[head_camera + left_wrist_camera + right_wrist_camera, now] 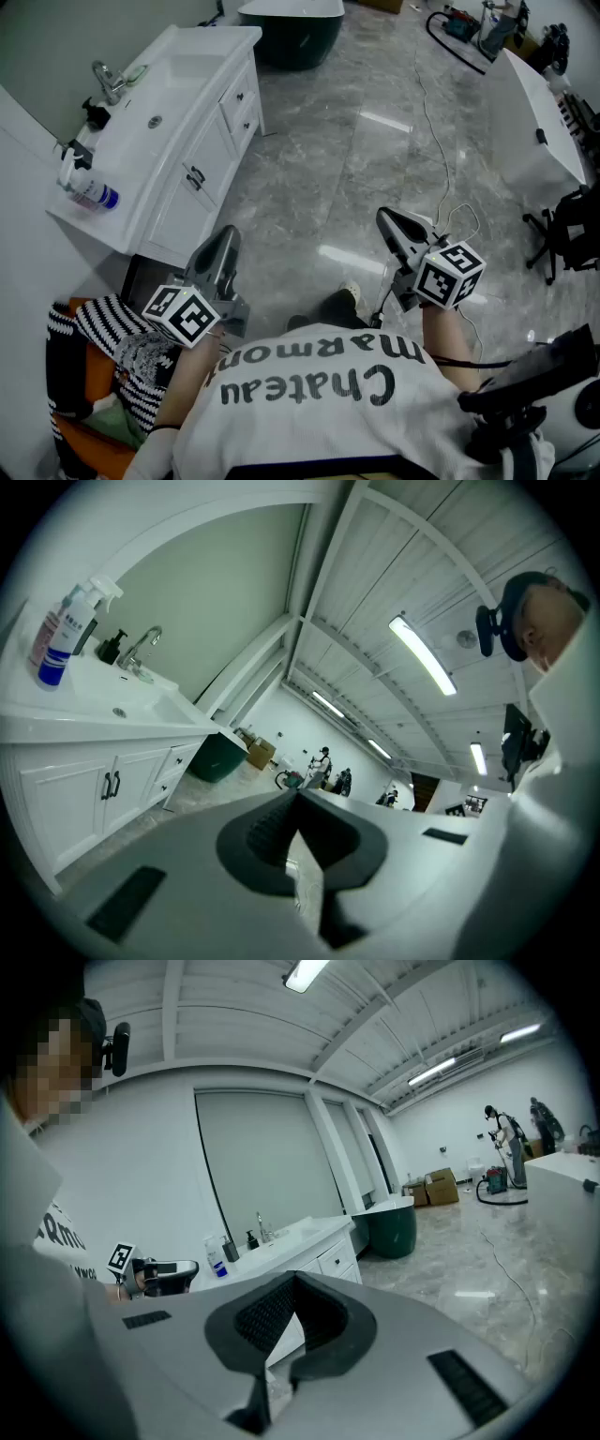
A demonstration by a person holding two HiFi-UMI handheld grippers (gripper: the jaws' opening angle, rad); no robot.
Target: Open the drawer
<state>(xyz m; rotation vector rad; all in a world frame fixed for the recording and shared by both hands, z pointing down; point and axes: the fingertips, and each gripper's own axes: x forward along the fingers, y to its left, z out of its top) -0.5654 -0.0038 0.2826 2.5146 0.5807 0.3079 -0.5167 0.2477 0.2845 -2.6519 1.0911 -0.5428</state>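
Observation:
A white vanity (211, 66) with a sink stands at the left of the head view. Its two small drawers (244, 105) with dark knobs sit at the far end, both closed; they also show in the left gripper view as drawers (174, 762) and in the right gripper view as drawers (335, 1261). My left gripper (228, 236) is held in the air in front of the vanity, well short of the drawers, jaws shut and empty. My right gripper (384, 217) hovers over the marble floor to the right, also shut on nothing.
Two cabinet doors with black handles (195, 177) sit beside the drawers. A spray bottle (88, 191) and a faucet (107, 81) are on the countertop. A dark green tub (291, 30) stands beyond the vanity, a white bathtub (534, 127) at right, a cable (437, 131) across the floor.

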